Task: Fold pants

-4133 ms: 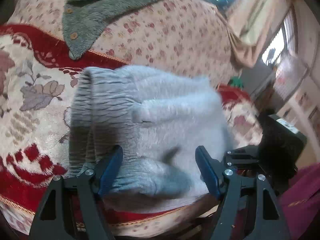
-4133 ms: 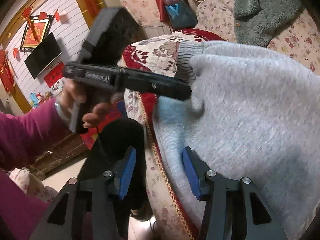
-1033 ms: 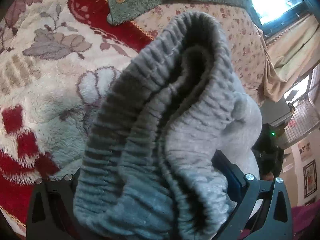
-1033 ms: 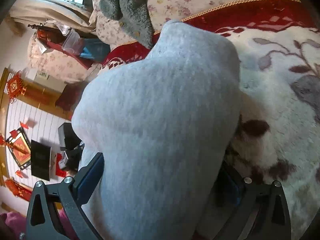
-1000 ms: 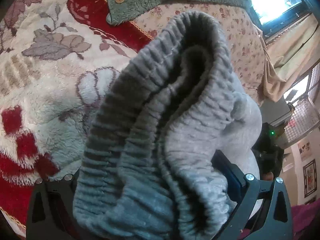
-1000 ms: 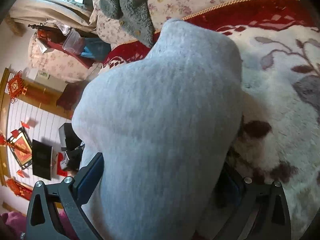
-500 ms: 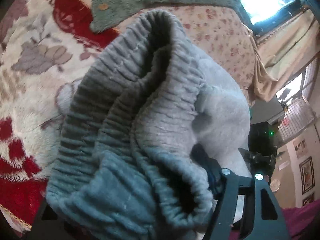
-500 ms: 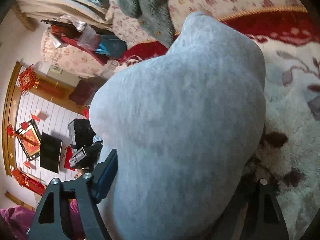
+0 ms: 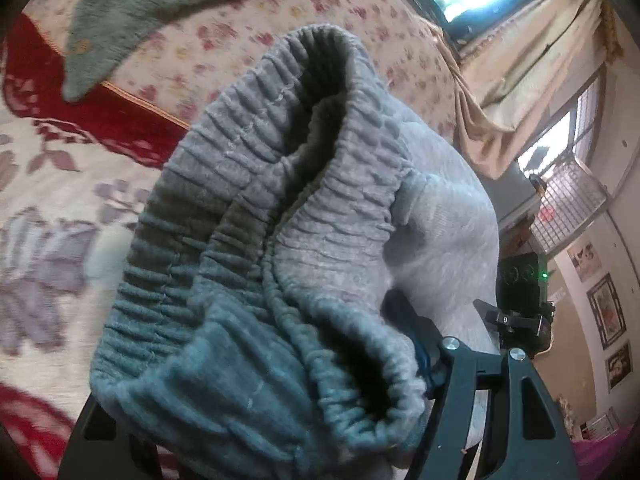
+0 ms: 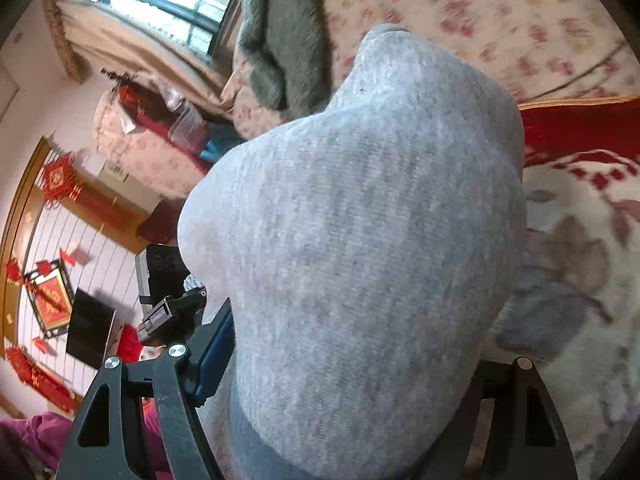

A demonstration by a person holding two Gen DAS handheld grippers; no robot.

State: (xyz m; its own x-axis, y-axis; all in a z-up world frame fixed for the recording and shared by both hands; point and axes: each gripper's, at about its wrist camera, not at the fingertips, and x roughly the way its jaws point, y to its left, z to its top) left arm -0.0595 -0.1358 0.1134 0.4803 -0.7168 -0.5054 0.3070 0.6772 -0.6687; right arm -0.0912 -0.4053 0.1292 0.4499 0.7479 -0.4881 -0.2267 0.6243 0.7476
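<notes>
Grey pants [image 9: 280, 240] bunched, waistband edge in left claw [image 9: 260, 420], right claw [image 10: 352, 380] clamping fabric above patterned blanket [image 9: 48, 184].

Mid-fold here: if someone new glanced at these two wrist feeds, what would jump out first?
The grey pants fill both views: the ribbed elastic waistband bunches up in the left gripper, and smooth grey fabric bulges from the right gripper. Behind lie the red floral sofa cover and a green fleece garment on the backrest.
</notes>
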